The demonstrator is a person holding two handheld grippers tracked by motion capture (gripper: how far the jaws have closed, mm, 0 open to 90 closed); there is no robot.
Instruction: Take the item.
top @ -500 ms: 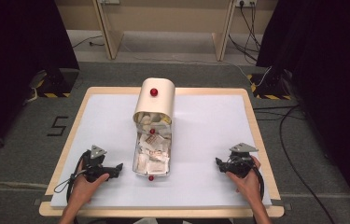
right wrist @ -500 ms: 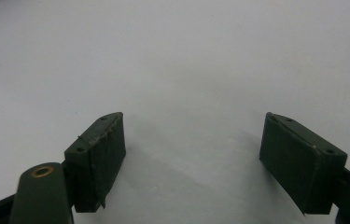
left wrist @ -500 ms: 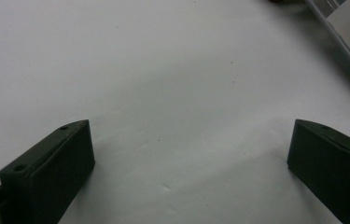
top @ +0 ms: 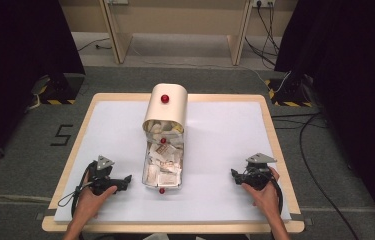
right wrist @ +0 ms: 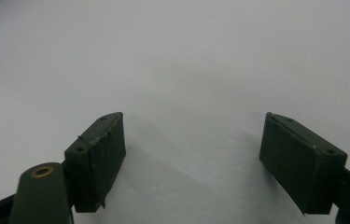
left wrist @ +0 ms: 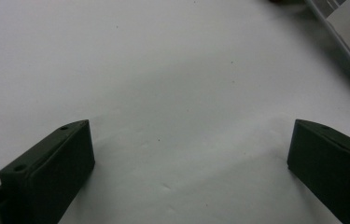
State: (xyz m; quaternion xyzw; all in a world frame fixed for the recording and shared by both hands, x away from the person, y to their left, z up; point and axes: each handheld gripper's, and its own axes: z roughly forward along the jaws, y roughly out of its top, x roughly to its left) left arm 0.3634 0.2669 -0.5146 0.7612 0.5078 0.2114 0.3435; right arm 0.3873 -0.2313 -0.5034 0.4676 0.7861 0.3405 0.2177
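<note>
Fingers: both pairs stand wide apart, holding nothing
Left gripper: rests on the table, near the tray
Right gripper: well apart from the tray
Progress: nothing grasped yet; bin lies tipped, packets in the tray
Unclear: packets are perhaps sachets; labels unreadable

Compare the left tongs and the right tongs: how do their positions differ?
The left tongs lie close beside the clear tray of paper packets; the right tongs lie farther from it. The left tongs point rightward at the tray; the right tongs point leftward. Both are open, empty, and low over the white table.
</note>
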